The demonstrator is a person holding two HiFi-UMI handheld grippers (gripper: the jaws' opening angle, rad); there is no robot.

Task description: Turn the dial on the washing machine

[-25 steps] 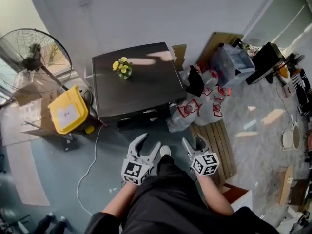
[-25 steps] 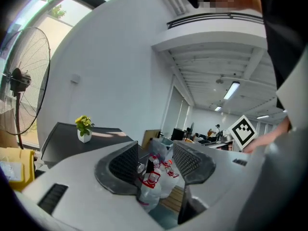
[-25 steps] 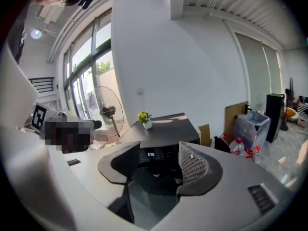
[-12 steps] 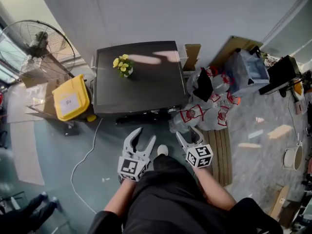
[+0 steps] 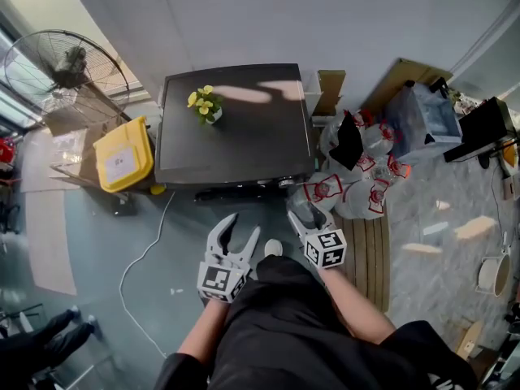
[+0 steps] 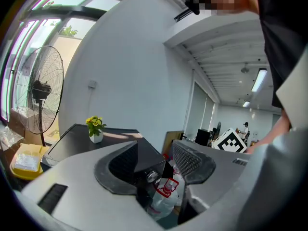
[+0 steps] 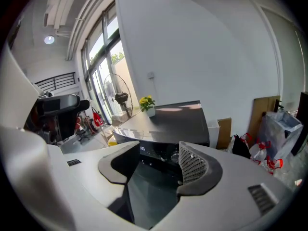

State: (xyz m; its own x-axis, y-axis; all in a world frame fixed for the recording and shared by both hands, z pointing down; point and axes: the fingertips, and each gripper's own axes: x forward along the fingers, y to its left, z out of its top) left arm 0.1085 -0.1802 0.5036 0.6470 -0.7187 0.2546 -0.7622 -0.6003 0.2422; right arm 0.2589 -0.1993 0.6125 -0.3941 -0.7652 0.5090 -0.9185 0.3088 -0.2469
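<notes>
Before one washing machine [image 5: 231, 128] with one dial [image 7: 174, 156], the left tool [image 5: 242, 227] and right tool [image 5: 307, 216] both gape empty.

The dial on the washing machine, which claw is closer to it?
Right. The right gripper is in front of the dial, a bit to its right, not touching it. The left gripper is farther off, to its left.
</notes>
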